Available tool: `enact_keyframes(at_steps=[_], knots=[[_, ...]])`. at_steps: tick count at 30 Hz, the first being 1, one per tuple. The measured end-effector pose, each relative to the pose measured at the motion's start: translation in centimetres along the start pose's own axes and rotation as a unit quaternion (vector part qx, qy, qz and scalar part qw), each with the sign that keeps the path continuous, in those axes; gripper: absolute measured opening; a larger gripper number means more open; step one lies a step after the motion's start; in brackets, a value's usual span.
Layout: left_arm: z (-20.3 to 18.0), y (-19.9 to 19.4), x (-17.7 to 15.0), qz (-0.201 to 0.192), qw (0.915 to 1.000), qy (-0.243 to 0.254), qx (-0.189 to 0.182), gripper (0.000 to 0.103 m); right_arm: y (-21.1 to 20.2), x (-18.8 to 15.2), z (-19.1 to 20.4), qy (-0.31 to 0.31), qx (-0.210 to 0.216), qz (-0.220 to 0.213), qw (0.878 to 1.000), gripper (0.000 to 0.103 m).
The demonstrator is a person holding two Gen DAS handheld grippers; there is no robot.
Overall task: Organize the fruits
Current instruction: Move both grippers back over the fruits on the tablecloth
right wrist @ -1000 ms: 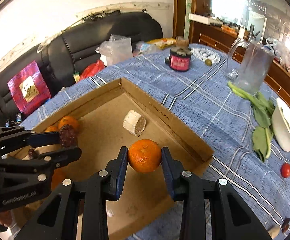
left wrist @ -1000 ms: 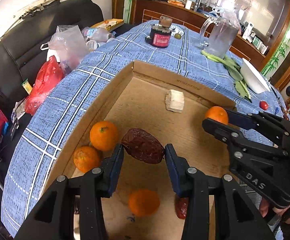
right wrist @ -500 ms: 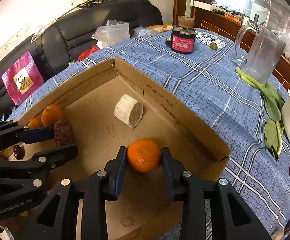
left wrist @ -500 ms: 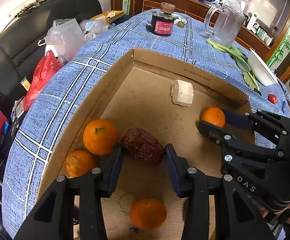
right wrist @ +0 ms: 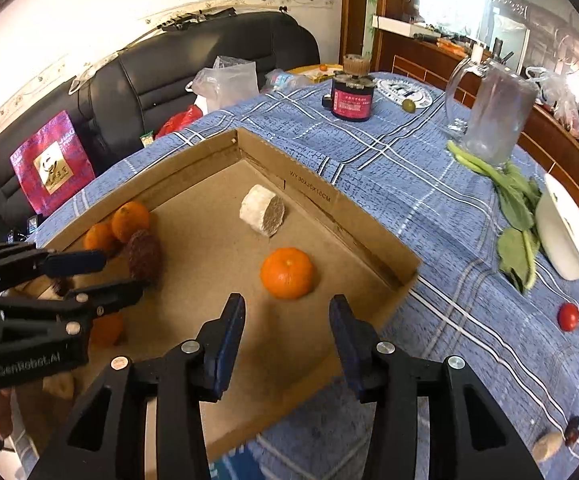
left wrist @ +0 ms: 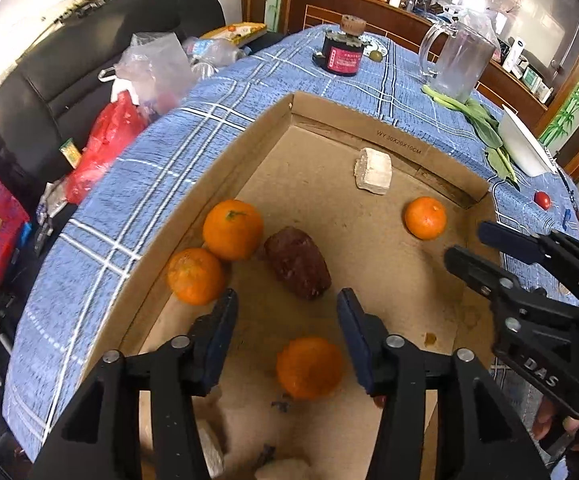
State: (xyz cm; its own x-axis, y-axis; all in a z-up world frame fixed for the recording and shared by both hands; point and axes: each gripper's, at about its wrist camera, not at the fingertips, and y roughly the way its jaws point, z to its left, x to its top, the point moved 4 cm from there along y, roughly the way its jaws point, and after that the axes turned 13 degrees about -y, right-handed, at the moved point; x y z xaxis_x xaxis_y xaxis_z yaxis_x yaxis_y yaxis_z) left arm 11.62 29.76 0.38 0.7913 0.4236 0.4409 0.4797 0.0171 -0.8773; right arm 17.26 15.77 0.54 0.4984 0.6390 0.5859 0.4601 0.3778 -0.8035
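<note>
Box: cardboard box (left wrist: 225, 168) lies open on the bench (left wrist: 137, 176), which wears a blue checked cloth.
Left gripper: left gripper (left wrist: 285, 316) hangs over the near part of the box floor, fingers (left wrist: 221, 328) apart and holding nothing.
Right gripper: right gripper (right wrist: 287, 322) is over the box's near edge, fingers (right wrist: 347, 336) apart and empty.
Date: big dark red date (left wrist: 298, 263) rests on the box floor just ahead of the left fingers, free of them, touching or nearly touching the stemmed orange.
Left oranges: stemmed orange (left wrist: 233, 229) and a second orange (left wrist: 195, 276) sit together against the box's left wall.
Near orange: blurred orange (left wrist: 309, 367) lies on the floor below and between the left fingers.
Right orange: lone orange (right wrist: 287, 273) sits on the floor just ahead of the right fingers, apart from them, near the right wall.
White block: pale chunk (left wrist: 373, 169) lies by the far wall, well apart from the fruit.
Outside the box: red tomato (right wrist: 568, 317), leafy greens (right wrist: 509, 200), a white bowl (right wrist: 567, 236), a glass jug (right wrist: 493, 116) and a dark jar with a red label (right wrist: 351, 98) stand on the cloth.
Beyond the bench: black sofa (right wrist: 193, 64) with plastic bags (right wrist: 225, 80) on it.
</note>
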Motion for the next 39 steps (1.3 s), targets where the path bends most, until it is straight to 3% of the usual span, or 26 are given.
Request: enact_keyframes(at_steps=[6,12,19,24,36,38,39], knots=[[-1.5,-2.1,-1.6,-0.022,0.9997,0.013,0.005,0.058,-4.1,-2.9,-0.5,0.026,0.005,-0.023,0.999,0.051],[-5.9,-3.4,-3.9,-0.025,0.9982,0.053,-0.015,0.059,-7.4,-8.1,-2.9,0.065,-0.007,-0.023,0.998,0.055],[-13.0,-3.5,-7.0,-0.011,0.9927,0.112,-0.045,0.069,-10.3,-15.3,-9.9,0.137,-0.062,-0.002,0.989,0.055],[-17.5,-2.8,-8.9,0.001,0.9877,0.147,-0.053,0.071,-11.0,-18.6,-15.0,0.181,-0.083,0.012,0.980,0.055],[-23.0,0.6,-9.7,0.027,0.9875,0.151,-0.037,0.071,-7.7,-19.3,-18.5,0.173,-0.071,0.021,0.982,0.054],[-24.1,1.4,-9.8,0.029,0.9873,0.152,-0.033,0.071,-7.6,-19.2,-18.8,0.170,-0.066,0.013,0.983,0.047],[-24.4,1.6,-9.8,0.030,0.9873,0.153,-0.032,0.071,-7.5,-19.1,-18.9,0.161,-0.072,0.016,0.984,0.035]])
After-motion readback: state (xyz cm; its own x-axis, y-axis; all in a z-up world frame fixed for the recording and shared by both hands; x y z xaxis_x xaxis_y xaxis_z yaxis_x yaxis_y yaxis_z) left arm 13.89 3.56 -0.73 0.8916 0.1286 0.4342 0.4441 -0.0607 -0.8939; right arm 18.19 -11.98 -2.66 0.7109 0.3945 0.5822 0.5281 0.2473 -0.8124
